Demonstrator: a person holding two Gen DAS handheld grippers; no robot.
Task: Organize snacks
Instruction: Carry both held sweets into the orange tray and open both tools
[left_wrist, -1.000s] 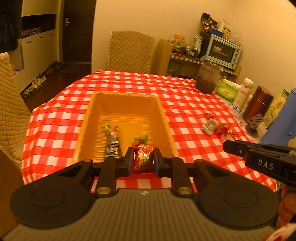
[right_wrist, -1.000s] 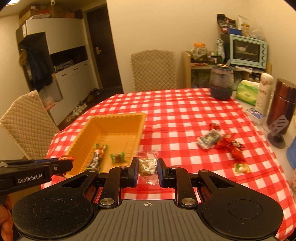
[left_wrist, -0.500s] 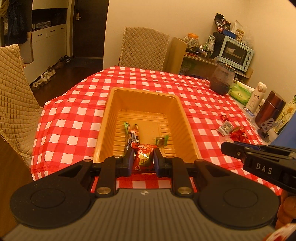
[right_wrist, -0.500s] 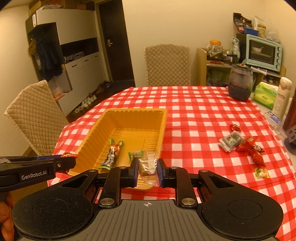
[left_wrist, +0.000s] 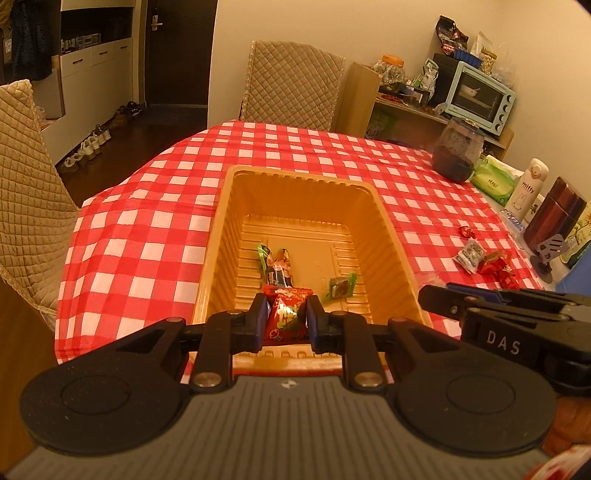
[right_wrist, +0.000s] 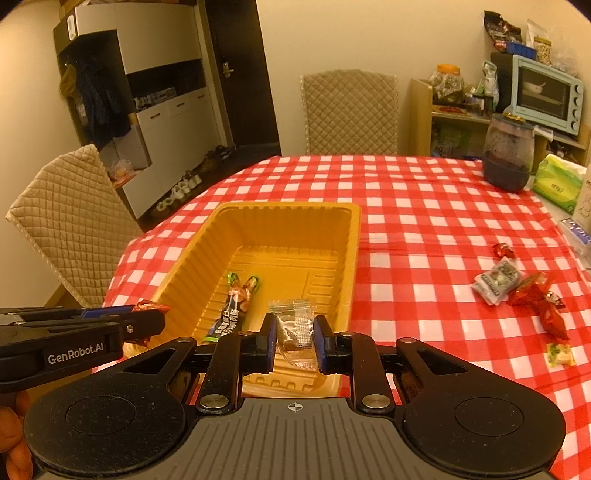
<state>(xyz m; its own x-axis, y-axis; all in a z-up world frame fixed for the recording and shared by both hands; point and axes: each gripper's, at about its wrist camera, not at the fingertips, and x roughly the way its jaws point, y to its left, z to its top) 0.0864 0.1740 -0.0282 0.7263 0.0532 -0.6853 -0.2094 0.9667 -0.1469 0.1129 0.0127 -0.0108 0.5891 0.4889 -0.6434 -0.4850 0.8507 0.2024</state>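
The yellow tray (left_wrist: 218, 236) sits on the checked tablecloth (left_wrist: 147, 229). Above its near end, the left gripper (left_wrist: 286, 314) clamps a red packet (left_wrist: 286, 319); the right gripper (right_wrist: 294, 332) clamps a clear-wrapped snack (right_wrist: 295, 328). Release only once clear of the rim.

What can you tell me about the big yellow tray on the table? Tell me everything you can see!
The yellow tray is a deep rectangular tub that looks like thin molded plastic, with a rolled rim, ribbed sloping walls and a ridged floor. It sits flat and open-topped on the red checked tablecloth. Inside lie a long dark snack bar and a small green-wrapped candy. The left gripper holds a red snack packet over its near edge, and the right gripper holds a clear-wrapped snack there too.
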